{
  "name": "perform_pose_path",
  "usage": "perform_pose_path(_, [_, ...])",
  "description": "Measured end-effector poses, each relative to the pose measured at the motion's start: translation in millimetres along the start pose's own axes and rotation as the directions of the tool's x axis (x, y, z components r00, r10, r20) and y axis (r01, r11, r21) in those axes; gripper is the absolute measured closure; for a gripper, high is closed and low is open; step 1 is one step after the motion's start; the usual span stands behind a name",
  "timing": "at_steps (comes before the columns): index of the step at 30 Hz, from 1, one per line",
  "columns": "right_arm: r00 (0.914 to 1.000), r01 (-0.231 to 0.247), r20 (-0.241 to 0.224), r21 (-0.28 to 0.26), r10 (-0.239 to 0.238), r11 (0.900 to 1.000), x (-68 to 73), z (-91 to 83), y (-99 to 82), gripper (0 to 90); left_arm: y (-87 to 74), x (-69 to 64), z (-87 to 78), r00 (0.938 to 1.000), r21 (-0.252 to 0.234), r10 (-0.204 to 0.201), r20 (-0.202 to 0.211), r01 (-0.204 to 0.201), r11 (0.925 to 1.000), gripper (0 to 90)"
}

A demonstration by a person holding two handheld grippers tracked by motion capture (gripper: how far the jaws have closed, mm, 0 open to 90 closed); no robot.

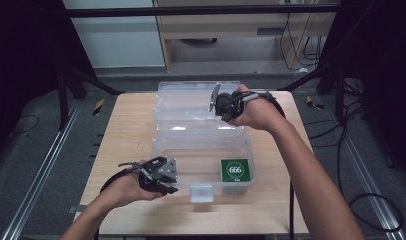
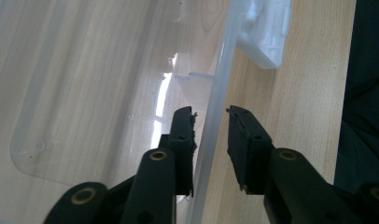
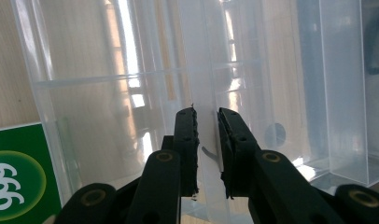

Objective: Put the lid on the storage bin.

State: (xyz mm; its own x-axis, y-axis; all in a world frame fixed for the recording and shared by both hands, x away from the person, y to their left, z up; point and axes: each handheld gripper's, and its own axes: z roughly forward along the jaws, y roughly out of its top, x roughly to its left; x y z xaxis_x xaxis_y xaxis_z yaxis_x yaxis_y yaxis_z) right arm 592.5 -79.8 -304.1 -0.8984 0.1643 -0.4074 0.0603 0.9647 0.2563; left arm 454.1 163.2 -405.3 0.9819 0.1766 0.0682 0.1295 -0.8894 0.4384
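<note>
A clear plastic box (image 1: 156,146) stands open in the middle of the wooden table, its lid (image 1: 191,90) laid back behind it. Inside, at the front right, lies a green card (image 1: 235,170) marked 666, seen through clear plastic as the card (image 3: 15,179) in the right gripper view. My left gripper (image 1: 172,181) is at the box's front left; its jaws straddle the front wall (image 2: 211,140) with a small gap on each side, so it is open (image 2: 211,112). My right gripper (image 1: 217,106) is at the back right, shut (image 3: 207,112) on an upright clear plastic edge (image 3: 208,93) there.
A white latch (image 1: 201,192) hangs on the box's front wall, also seen as the latch (image 2: 264,32) ahead of the left jaws. Bare tabletop (image 1: 126,125) lies left of the box. Dark floor, cables and metal rails surround the table.
</note>
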Motion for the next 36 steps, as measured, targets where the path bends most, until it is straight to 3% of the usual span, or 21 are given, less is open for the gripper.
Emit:
perform_pose_path(4, [0.9999,0.011,-0.004,0.004,-0.011,0.9999,0.3,0.1,0.9,79.2,0.4,0.7,-0.3,0.9998,0.003,-0.01,-0.02,0.01,0.9999,79.0])
perform_pose_path(8, [0.9997,0.023,0.001,0.002,-0.023,0.9997,1.1,-0.2,1.0,80.0,-3.2,1.5,0.8,0.9994,-0.032,-0.034,-0.012,0.033,0.9989,79.5])
perform_pose_path(18, [0.9991,0.042,0.008,0.014,-0.042,0.999,2.6,2.6,3.8,80.7,-2.0,1.0,1.0,0.9996,-0.019,-0.019,-0.023,0.018,0.9997,80.1])
perform_pose_path(24, [0.9968,0.08,0.004,0.003,-0.08,0.9968,6.9,-1.4,4.6,84.7,-4.0,-0.9,2.1,0.9983,-0.046,-0.045,-0.037,0.043,0.998,80.0])
perform_pose_path(36, [0.9969,0.079,-0.006,-0.032,-0.079,0.9964,17.9,-14.4,5.0,86.9,-3.3,-3.9,3.2,0.9965,-0.043,-0.051,-0.067,0.048,0.9979,79.4])
